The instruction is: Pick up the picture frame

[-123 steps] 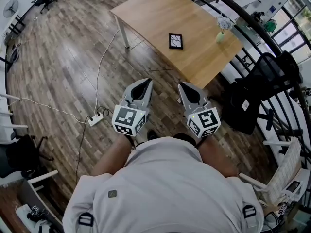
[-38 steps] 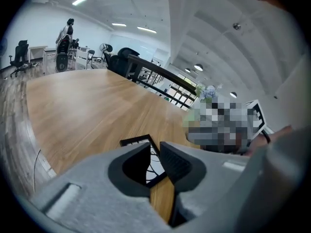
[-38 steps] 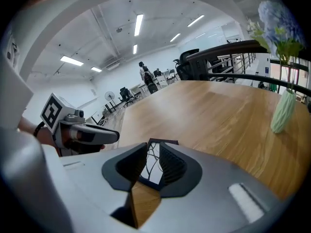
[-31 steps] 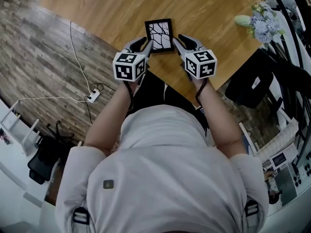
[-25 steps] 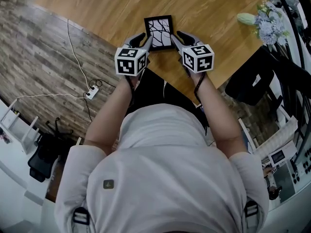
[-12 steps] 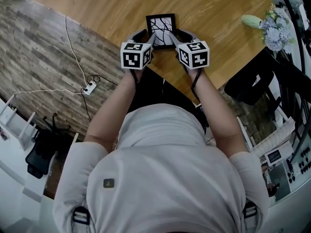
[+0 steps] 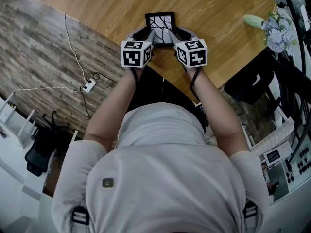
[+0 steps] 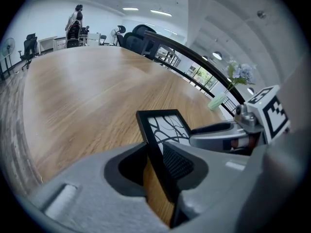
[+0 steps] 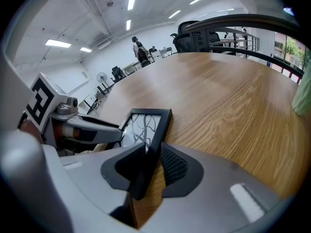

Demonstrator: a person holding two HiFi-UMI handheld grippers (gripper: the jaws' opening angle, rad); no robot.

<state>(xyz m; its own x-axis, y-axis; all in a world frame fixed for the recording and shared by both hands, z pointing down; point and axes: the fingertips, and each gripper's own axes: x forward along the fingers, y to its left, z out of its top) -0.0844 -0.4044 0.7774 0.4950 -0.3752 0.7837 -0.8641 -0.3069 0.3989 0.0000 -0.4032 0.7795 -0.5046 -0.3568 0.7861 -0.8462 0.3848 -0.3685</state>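
The black picture frame (image 7: 160, 22) with a branch drawing lies on the wooden table (image 7: 97, 8) near its front edge. My left gripper (image 7: 147, 33) stands at the frame's left side and my right gripper (image 7: 174, 33) at its right side. In the left gripper view the frame's (image 8: 163, 130) left rail runs between the closing jaws of the left gripper (image 8: 158, 166), and both jaw tips touch it. In the right gripper view the frame's (image 9: 146, 125) right rail sits likewise in the closing right gripper (image 9: 150, 166). Each view also shows the other gripper across the frame.
A pale green vase of flowers (image 7: 272, 25) stands at the table's right end. A black chair (image 7: 248, 84) is below that corner. A power strip (image 7: 88, 86) and its cables lie on the plank floor to the left. The table's edge runs just under my hands.
Both grippers have come down and forward onto the frame's two sides, and their jaws now straddle its side rails. The frame lies where it did.
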